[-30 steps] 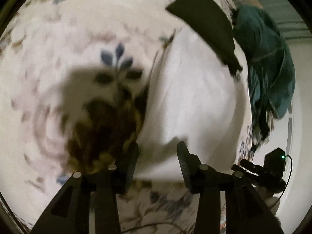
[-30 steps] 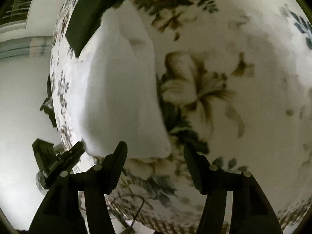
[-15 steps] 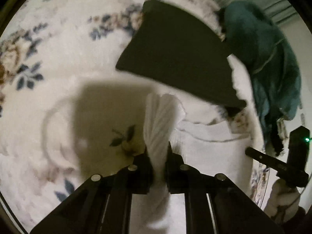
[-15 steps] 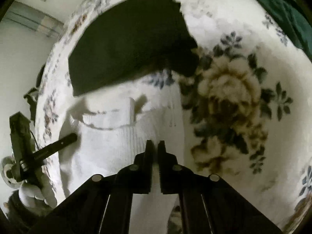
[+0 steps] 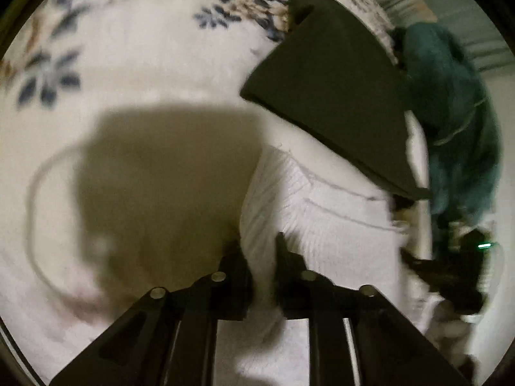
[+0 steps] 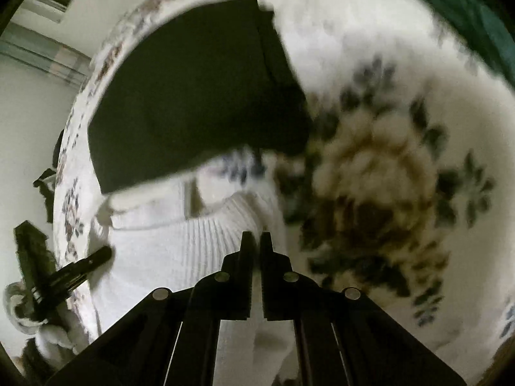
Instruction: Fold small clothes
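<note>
A white ribbed garment [image 5: 325, 225] lies on the floral bedspread [image 5: 154, 74]. My left gripper [image 5: 257, 241] pinches its left edge between nearly closed fingers. In the right wrist view the same white garment [image 6: 180, 241] lies ahead, and my right gripper [image 6: 256, 239] is shut on its right edge. A folded dark garment [image 5: 334, 96] lies just beyond the white one; it also shows in the right wrist view [image 6: 199, 96]. Each gripper shows in the other's view at the frame edge.
A teal garment [image 5: 457, 119] is heaped at the bed's far right edge; it also shows in the right wrist view [image 6: 476, 9]. The bedspread [image 6: 386, 186] stretches out to the right of the white garment. A wall and curtain lie beyond the bed.
Both grippers closed on the white garment's edges a second ago. They have since carried it toward the dark garment. The left jaws now stand slightly wider around the cloth.
</note>
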{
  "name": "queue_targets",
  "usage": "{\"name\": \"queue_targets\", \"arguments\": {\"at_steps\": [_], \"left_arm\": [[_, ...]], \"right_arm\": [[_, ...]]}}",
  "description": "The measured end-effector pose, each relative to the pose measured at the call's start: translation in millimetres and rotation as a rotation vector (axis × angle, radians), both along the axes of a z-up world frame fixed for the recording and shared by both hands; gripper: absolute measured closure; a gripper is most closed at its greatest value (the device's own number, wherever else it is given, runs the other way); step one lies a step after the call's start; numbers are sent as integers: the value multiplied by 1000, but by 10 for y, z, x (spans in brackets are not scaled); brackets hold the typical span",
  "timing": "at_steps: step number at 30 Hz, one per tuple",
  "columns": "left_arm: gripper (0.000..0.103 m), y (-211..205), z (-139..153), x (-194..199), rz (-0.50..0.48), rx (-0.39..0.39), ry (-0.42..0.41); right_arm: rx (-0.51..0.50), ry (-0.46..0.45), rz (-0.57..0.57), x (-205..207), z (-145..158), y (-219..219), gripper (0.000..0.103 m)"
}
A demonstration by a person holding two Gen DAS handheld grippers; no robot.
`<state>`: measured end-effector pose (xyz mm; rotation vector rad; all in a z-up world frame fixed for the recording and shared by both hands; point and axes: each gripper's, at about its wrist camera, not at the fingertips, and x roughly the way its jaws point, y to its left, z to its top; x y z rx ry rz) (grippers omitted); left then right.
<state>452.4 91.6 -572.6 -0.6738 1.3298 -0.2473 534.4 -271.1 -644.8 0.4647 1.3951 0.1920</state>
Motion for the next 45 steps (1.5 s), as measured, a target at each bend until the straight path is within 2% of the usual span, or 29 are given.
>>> {"name": "queue_targets", "arguments": {"at_steps": [2,3,4,6,7,10,11,12,13,15,17,18,22,24,27,29,30,31,32,33,34,35,37,38,41,42,43,44,45], "left_arm": [[60,124,44,-174,45,-110,0],[43,202,72,-312,72,-154,-7],[39,247,90,-426,88,-159,-10],[39,290,97,-713,94,-171,-1],[39,271,98,-803,87,-188,10],[39,191,78,-1022,62,-248,1],[40,116,101,-1073,38,-219,-20],[51,73,123,-1087,25,-191,-27],[88,13,145,-1084,1,-171,-38],[89,-37,199,-1084,-27,-132,-60],[89,-23,288,-1042,-42,-118,-87],[89,-4,295,-1010,-46,-114,-80],[90,180,254,-1038,-69,-89,-58],[87,288,237,-1142,-85,-169,-31],[48,291,250,-1339,-91,-254,-13],[48,204,211,-1455,-128,-259,5],[52,141,176,-1513,-140,-240,7],[78,110,155,-1560,-136,-228,-1],[94,86,128,-1607,-131,-215,-8],[95,113,128,-1657,-102,-212,-22],[97,164,145,-1690,-77,-215,-35],[97,244,179,-1734,-41,-216,-50],[97,358,165,-1781,-13,-224,-38],[97,394,147,-1800,-17,-201,-37],[93,398,118,-1735,-81,-219,-42],[78,401,123,-1693,-88,-234,-40],[51,396,141,-1643,-86,-234,-42],[38,388,166,-1585,-89,-257,-57],[31,377,172,-1520,-80,-302,-77]], "right_arm": [[72,28,-48,-96,-41,-121,91],[112,33,-69,-182,-20,-215,74],[145,28,-85,-250,-7,-287,65],[268,37,-129,-495,-7,-470,65],[324,58,-154,-639,-36,-543,59],[456,119,-247,-1140,-133,-704,31],[485,129,-270,-1295,-158,-733,31],[493,130,-286,-1400,-170,-748,31],[516,135,-283,-1472,-192,-728,31],[507,163,-266,-1522,-225,-654,36],[466,157,-225,-1523,-196,-525,72],[439,161,-188,-1504,-175,-432,98],[237,94,-118,-1501,18,-294,100],[216,98,-196,-1549,41,-445,100],[284,125,-190,-1604,73,-459,98],[296,154,-187,-1681,105,-416,91],[292,174,-175,-1759,104,-374,69],[289,202,-164,-1817,83,-328,44],[300,213,-159,-1836,58,-269,41],[306,224,-158,-1889,20,-232,42],[290,232,-176,-1951,-33,-203,65],[291,229,-202,-1987,-52,-204,80],[260,216,-268,-2051,-22,-267,95],[240,198,-281,-2059,36,-299,95],[218,170,-239,-2050,149,-283,96],[211,164,-207,-2036,159,-233,94],[214,164,-184,-2018,171,-191,92],[221,175,-173,-1994,173,-178,87],[233,188,-168,-1971,156,-162,68]]}}
